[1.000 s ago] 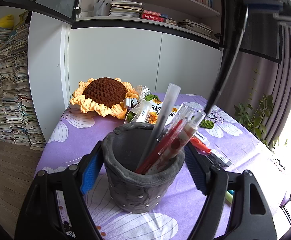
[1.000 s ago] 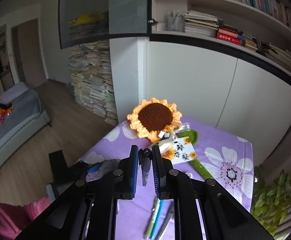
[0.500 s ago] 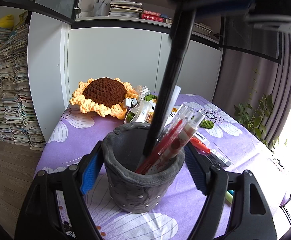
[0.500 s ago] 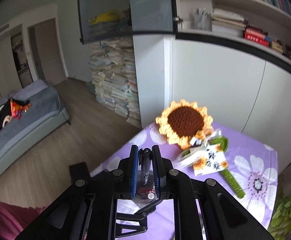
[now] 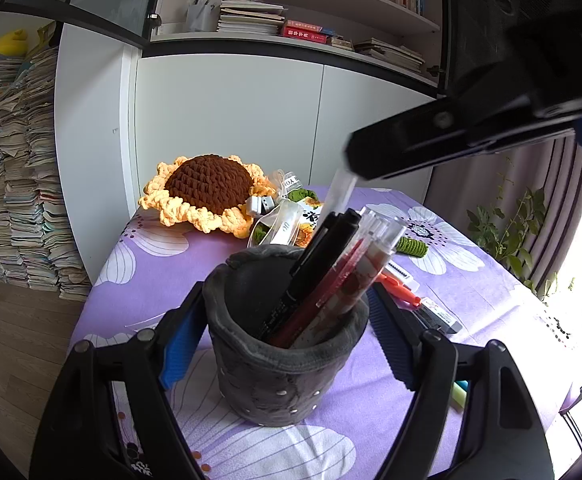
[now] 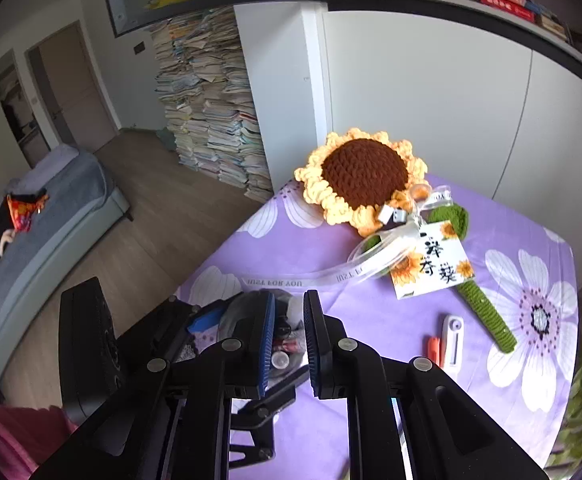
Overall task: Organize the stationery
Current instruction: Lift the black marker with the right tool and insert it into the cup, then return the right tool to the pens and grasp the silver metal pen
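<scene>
**Pen holder braced while the right gripper hangs empty above it**

The left gripper (image 5: 287, 328) is clamping the grey felt pen holder (image 5: 283, 360) between its blue pads, steadying the soft cup on the purple floral tablecloth (image 5: 163, 264) so pens can drop in without tipping it. A black pen (image 5: 311, 268) is leaning inside among red pens (image 5: 331, 284). The right gripper (image 6: 287, 340) is hovering over the cup, its jaws narrowly parted and holding nothing. An orange marker (image 6: 433, 348) is lying loose nearby.
</scene>
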`<state>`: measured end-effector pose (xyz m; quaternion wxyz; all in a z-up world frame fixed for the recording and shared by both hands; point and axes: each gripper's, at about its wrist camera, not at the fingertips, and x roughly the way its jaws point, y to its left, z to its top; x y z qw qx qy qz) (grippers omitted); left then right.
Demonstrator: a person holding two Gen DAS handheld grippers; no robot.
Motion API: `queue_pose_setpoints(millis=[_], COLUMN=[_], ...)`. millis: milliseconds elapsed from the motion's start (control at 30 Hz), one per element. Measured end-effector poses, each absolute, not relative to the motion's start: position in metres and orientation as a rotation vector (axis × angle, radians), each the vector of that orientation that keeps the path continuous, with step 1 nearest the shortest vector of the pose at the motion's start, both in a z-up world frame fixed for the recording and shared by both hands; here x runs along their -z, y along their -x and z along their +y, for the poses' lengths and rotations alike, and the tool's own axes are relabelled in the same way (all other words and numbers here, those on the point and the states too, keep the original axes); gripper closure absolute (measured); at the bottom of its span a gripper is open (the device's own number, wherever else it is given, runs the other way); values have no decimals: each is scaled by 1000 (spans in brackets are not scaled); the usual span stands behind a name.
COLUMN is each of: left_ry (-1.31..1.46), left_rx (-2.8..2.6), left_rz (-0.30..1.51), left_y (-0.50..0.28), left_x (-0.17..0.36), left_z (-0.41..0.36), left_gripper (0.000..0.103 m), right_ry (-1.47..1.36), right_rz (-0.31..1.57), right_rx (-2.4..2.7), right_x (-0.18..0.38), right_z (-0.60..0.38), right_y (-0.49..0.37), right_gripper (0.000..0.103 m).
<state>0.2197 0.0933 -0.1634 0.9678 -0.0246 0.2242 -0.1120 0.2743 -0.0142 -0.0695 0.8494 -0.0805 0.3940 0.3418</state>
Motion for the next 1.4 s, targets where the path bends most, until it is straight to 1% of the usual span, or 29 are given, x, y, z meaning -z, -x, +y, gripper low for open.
queue_pose_setpoints(millis=[167, 267, 533, 667, 900, 1400], left_ry=[49, 49, 49, 48, 49, 47], left_rx=[227, 227, 229, 230, 229, 231], left_rz=[452, 452, 453, 452, 453, 452], left_y=[-220, -220, -220, -220, -220, -220], left_x=[164, 164, 164, 164, 163, 162], left_z=[93, 93, 93, 93, 93, 91], left_gripper=[25, 25, 25, 24, 24, 23], right_ry=[112, 97, 108, 90, 57, 124], right_rz=[794, 818, 1033, 1092, 1112, 1174], right_rx=[-670, -612, -449, -389, -374, -323], right_x=[61, 68, 147, 170, 179, 198], right_z=[-48, -69, -104, -119, -119, -101], right_y=[-264, -262, -258, -260, -278, -314], right_gripper=[88, 88, 88, 88, 88, 88])
